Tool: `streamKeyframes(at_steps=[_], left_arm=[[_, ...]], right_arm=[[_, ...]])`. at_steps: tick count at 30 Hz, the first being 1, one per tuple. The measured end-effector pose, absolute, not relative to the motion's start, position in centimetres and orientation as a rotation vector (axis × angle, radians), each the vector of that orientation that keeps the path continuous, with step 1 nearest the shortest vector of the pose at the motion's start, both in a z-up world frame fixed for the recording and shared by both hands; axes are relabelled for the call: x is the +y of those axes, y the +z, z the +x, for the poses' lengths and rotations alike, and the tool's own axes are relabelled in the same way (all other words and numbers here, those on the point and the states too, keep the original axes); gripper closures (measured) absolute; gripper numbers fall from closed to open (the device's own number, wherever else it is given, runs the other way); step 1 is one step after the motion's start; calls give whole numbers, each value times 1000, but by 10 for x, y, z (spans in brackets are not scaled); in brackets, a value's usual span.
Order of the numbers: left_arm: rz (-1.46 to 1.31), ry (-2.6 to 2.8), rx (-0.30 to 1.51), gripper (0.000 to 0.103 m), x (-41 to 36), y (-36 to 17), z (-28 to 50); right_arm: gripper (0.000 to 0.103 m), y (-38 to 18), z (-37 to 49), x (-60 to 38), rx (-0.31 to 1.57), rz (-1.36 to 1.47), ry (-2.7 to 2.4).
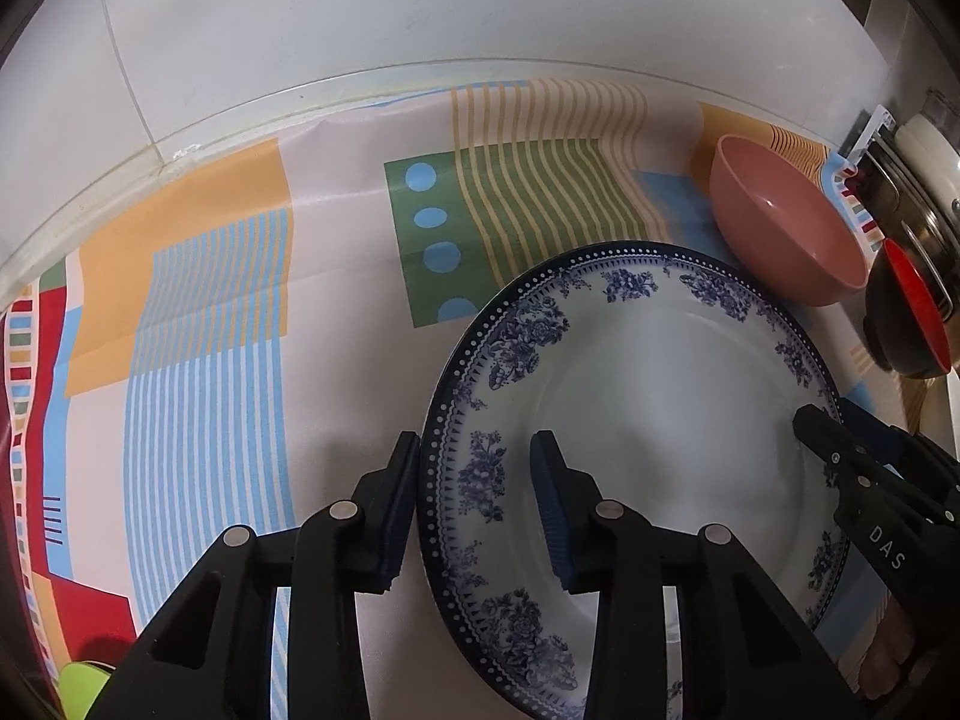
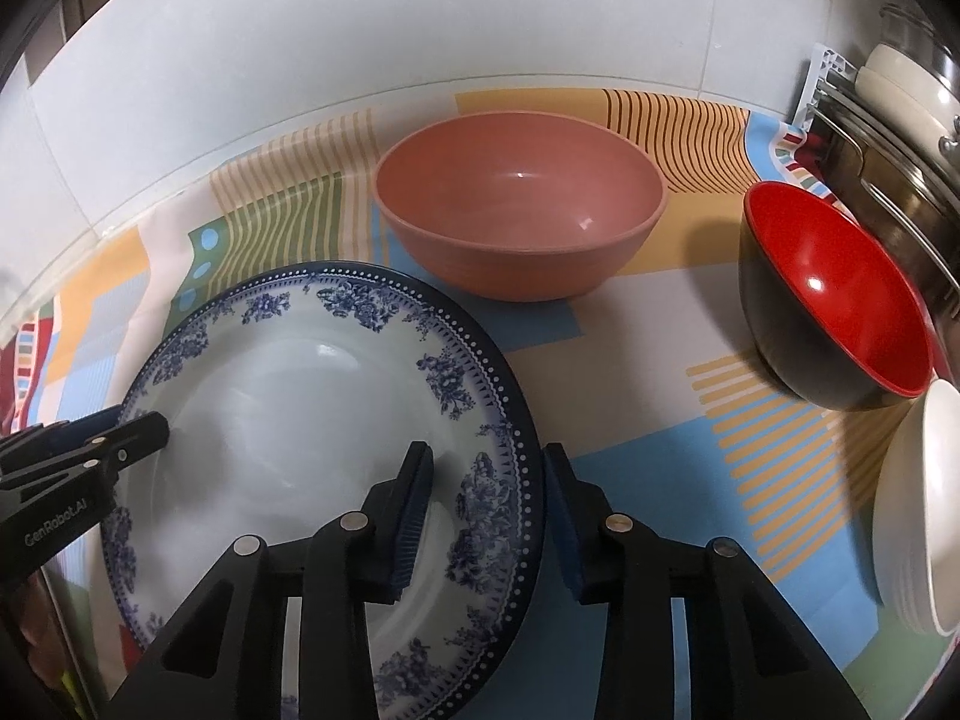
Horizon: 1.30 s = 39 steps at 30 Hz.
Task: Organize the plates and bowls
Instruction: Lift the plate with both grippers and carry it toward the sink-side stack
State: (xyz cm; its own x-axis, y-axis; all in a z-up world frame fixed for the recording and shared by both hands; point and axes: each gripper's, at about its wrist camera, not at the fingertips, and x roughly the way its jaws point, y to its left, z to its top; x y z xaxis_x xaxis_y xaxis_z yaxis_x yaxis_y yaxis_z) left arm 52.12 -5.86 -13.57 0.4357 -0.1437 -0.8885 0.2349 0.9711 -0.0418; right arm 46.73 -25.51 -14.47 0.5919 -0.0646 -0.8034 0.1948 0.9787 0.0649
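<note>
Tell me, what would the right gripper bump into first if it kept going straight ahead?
Probably the pink bowl, which sits just beyond the blue-patterned plate whose rim the right gripper straddles; depth is hard to judge through the fisheye.

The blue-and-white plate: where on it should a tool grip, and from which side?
On the patterned rim of the blue-and-white plate, from the sides, one finger above and one below. It is wide, shallow and thin-edged. Both tools already straddle opposite edges: the left tool on its left rim, the right tool on its right.
</note>
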Motion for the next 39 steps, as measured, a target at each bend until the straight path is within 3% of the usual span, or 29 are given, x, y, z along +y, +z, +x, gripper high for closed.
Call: streamKeyframes(at_steps=[39], left_arm=[[97, -206, 1079, 67, -51, -130, 514]], right_arm=[[66, -140, 461, -246, 1023, 138, -118]])
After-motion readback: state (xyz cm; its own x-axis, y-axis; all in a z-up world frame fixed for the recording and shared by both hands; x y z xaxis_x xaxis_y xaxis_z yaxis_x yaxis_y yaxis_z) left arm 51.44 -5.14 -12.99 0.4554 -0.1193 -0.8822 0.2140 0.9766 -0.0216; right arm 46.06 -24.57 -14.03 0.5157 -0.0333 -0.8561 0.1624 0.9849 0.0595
